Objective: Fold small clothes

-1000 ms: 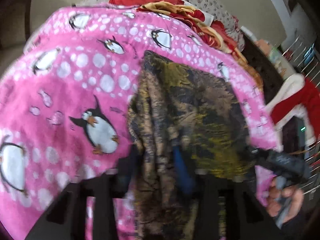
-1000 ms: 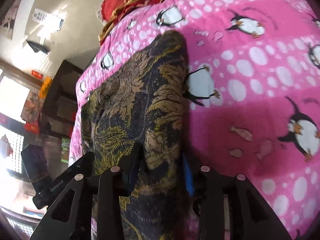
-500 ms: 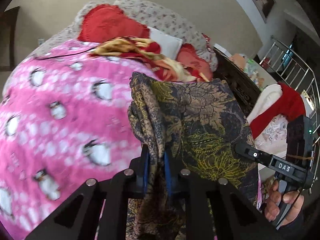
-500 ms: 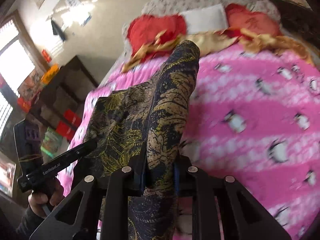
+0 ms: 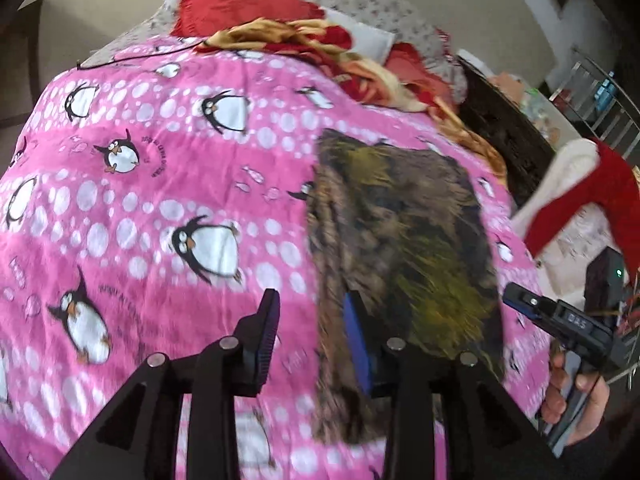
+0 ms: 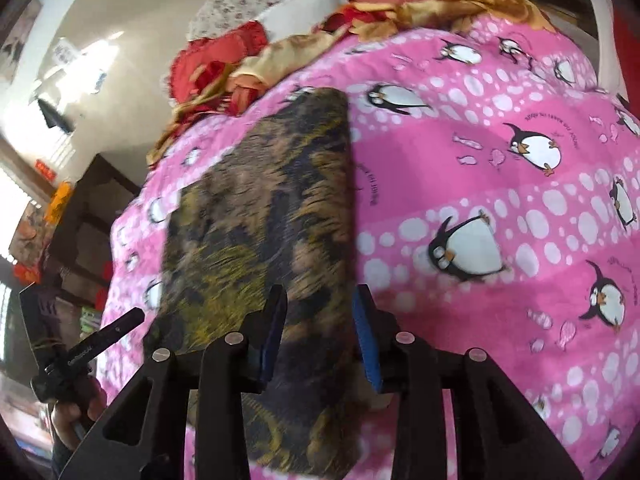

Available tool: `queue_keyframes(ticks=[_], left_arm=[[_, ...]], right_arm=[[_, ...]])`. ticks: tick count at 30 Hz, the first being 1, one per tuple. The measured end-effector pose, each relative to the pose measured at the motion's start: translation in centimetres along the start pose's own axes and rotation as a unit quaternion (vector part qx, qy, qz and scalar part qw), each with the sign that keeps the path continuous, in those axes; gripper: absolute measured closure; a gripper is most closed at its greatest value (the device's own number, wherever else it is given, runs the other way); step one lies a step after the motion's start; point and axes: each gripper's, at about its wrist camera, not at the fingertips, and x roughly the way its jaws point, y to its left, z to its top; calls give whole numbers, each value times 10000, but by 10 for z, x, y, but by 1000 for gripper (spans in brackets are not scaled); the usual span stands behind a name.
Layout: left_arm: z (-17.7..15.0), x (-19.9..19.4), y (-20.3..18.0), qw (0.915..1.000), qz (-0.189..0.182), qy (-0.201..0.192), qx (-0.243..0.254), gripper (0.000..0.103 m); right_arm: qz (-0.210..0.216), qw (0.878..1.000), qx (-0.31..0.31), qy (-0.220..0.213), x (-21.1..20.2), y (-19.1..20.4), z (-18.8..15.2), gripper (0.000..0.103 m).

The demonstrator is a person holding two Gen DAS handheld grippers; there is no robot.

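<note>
A dark patterned cloth (image 5: 400, 240) in brown, yellow and navy lies flat on the pink penguin blanket (image 5: 160, 200). My left gripper (image 5: 310, 332) is open, its jaws apart over the cloth's left edge. The cloth also shows in the right wrist view (image 6: 260, 220). My right gripper (image 6: 320, 332) is open, its jaws straddling the cloth's right edge near the close end. The right gripper also shows in the left wrist view (image 5: 560, 320), at the cloth's right side. The left gripper shows in the right wrist view (image 6: 92, 344), at the cloth's left side.
A red and gold crumpled fabric (image 5: 320, 44) and red pillows (image 5: 240, 0) lie at the far end of the bed. A dark wooden cabinet (image 5: 504, 136) and a red and white garment (image 5: 592, 184) stand to the right. Dark shelves (image 6: 88, 216) stand at the bed's other side.
Both grippers held the cloth lifted up off the bed. Now the cloth lies flat on the blanket and both grippers have opened and let it go.
</note>
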Motion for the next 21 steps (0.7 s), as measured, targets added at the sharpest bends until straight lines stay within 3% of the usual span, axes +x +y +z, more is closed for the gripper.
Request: queue_keyframes(ticks=[2, 5, 6, 7, 9, 14, 16, 18, 21], left_arm=[[-12, -5, -8, 9997, -199, 62, 105, 68], [-28, 6, -19, 9991, -160, 354, 183, 72], [-31, 11, -18, 9988, -140, 441, 153, 77], [-34, 16, -17, 9983, -95, 558, 99, 90], [-32, 18, -15, 9979, -166, 618, -71, 98], [-27, -12, -20, 9987, -359, 256, -243, 99], [-34, -3, -16, 9987, -194, 350, -302, 99], [-46, 28, -4, 9957, 91, 818, -423, 97], [-47, 21, -5, 9969, 93, 668, -409, 91]], right_arm=[[18, 10000, -29, -41, -9, 6, -13, 85], [155, 9998, -22, -98, -21, 14, -30, 85], [196, 9998, -20, -87, -24, 17, -36, 85], [237, 9997, -23, -71, -23, 20, -38, 85], [258, 9997, -38, -42, -27, 24, -48, 85], [305, 9994, -141, 75, -26, 34, -57, 85], [345, 9993, -155, 56, -30, 36, -61, 85], [381, 9991, -154, 89, -28, 38, -61, 85], [418, 9987, -159, 249, -21, 40, -61, 81]])
